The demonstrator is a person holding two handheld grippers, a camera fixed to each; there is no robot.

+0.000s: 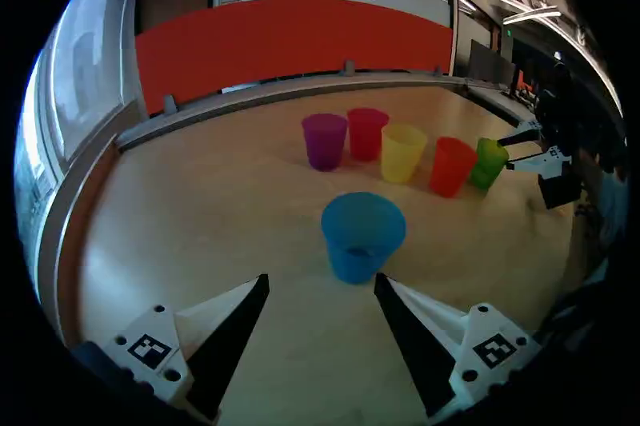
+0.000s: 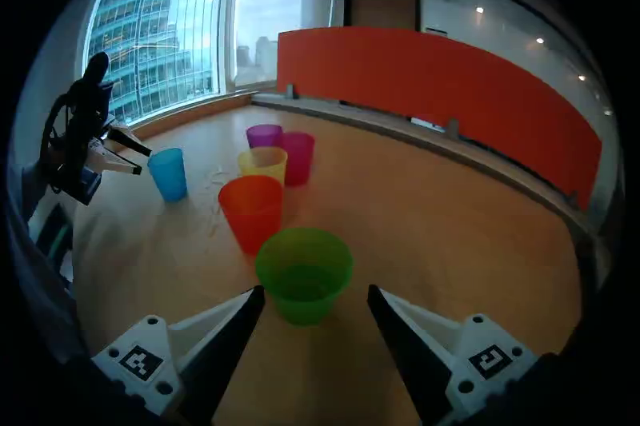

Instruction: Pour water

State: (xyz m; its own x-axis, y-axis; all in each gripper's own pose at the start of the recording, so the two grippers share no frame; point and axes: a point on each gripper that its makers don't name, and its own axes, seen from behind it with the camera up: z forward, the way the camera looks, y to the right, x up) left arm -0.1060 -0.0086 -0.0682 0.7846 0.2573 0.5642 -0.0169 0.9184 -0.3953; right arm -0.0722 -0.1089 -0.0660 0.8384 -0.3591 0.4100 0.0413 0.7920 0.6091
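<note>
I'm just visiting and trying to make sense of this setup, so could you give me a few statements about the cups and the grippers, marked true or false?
1. The left gripper is shut on the blue cup. False: its fingers are open, and the cup stands just ahead of their tips.
2. The green cup is the one nearest the right gripper. True.
3. The yellow cup lies on its side. False: it stands upright on the table.
4. The blue cup stands apart from the rest. True.
</note>
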